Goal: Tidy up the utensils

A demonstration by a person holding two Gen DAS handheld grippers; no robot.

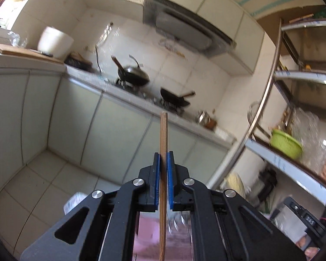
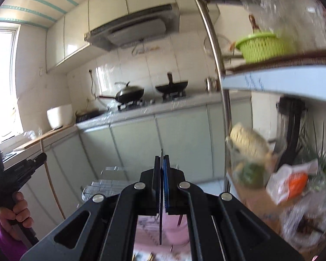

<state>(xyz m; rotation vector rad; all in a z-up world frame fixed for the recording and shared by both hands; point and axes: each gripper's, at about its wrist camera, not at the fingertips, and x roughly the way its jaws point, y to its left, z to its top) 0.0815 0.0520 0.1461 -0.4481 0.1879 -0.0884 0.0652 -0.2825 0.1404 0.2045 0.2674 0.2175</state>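
Observation:
My left gripper (image 1: 163, 154) is shut on a pair of brown wooden chopsticks (image 1: 163, 134), held upright between the blue pads; they stick out well above the fingertips and run down below the jaws. My right gripper (image 2: 162, 157) is shut on a thin dark flat utensil (image 2: 161, 206), seen edge-on, which passes between the pads and hangs below them; what kind it is I cannot tell. The left gripper and the hand holding it also show in the right wrist view (image 2: 21, 167) at the far left. Both grippers are raised and point at the kitchen counter.
A counter (image 2: 141, 111) carries a stove with a wok (image 2: 129, 93) and a pan (image 2: 171, 87) under a range hood (image 2: 130, 28). A metal shelf rack (image 2: 223, 100) on the right holds a green basket (image 2: 263, 45). A white pot (image 2: 59, 116) stands left. Something pink (image 2: 173, 228) lies below.

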